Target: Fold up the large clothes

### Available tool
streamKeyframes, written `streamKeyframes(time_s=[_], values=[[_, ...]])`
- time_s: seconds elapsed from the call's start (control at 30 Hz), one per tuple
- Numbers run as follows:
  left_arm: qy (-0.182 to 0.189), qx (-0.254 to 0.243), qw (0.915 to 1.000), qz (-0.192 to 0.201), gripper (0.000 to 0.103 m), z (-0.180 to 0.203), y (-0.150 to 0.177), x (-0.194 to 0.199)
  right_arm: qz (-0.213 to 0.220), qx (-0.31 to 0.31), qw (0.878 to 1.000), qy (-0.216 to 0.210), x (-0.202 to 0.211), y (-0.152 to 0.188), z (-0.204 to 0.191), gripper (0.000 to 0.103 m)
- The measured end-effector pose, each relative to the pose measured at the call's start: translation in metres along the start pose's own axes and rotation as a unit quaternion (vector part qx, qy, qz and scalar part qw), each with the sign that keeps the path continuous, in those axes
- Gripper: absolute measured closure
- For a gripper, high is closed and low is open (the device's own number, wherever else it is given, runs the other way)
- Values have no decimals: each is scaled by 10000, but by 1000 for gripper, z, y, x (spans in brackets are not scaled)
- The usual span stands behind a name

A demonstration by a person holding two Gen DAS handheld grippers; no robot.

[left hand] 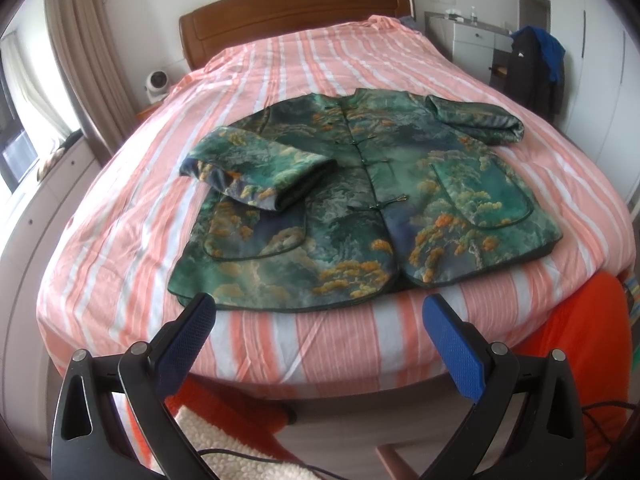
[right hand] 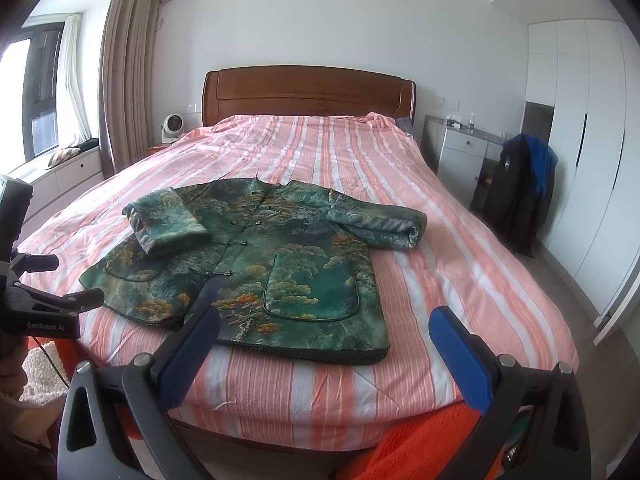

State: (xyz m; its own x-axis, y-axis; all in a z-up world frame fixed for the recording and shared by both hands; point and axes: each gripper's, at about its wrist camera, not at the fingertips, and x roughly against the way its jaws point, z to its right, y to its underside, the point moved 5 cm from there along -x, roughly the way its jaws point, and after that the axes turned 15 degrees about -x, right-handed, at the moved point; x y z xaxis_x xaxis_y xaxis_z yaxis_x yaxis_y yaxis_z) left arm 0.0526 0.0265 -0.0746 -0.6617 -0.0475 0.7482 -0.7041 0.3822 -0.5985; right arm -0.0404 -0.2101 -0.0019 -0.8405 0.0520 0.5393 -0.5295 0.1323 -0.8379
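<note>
- Jacket: we see it laid flat, front up, in the centre of both views, hem toward the lower edge, on the striped bedcover.
- Material: a green satin-like cloth with printed pines and clouds, piped patch pockets, knot buttons down the front. We judge it padded, fairly thick, soft yet springy, and slippery on the face.
- Sleeves: the one at centre left lies folded in over the body; the one at upper right lies out to the side, its end turned back.
- Hold: we would pinch the bound hem corners or the shoulder seams, where the edge is firm.
- Left gripper: jaws spread wide, empty, just short of the hem.
- Right gripper: likewise spread and empty.
</note>
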Motion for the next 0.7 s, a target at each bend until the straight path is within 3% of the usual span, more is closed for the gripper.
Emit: streamKeyframes(time_s=[0.7], values=[[-15,5,10000,20,0,-2,1,2,1,169,9998,89,-3,5,0,0]])
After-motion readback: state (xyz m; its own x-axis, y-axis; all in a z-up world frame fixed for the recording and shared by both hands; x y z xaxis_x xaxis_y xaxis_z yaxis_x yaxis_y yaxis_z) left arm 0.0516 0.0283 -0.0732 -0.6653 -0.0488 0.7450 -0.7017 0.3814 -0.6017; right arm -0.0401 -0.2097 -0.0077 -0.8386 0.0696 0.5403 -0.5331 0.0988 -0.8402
